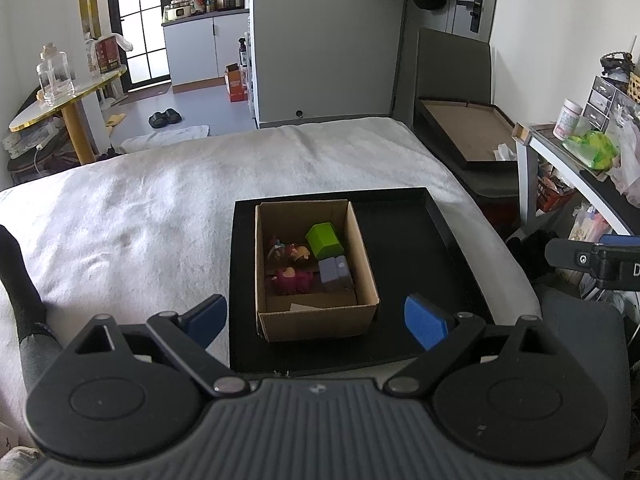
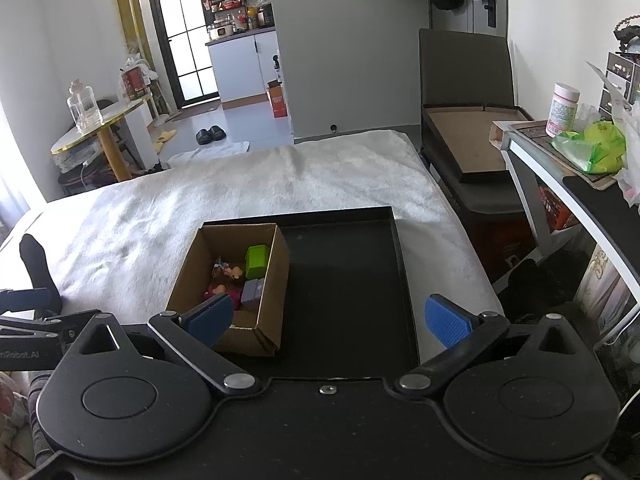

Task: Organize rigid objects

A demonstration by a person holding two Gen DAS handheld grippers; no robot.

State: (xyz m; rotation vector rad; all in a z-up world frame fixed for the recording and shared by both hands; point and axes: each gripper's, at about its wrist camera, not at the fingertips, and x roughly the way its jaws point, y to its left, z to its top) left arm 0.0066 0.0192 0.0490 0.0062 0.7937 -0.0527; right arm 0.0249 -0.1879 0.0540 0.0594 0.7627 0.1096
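An open cardboard box stands in the left half of a black tray on a white blanket. Inside lie a green block, a grey-purple block, a magenta toy and a small figurine. My left gripper hangs open just in front of the box, empty. My right gripper is open and empty over the tray's near right part; its left pad covers the box's near corner.
The tray's right half is bare. The white blanket spreads left and behind. A person's dark-socked foot rests at the left. A shelf unit with bottles and bags stands right, a dark chair holding a frame beyond.
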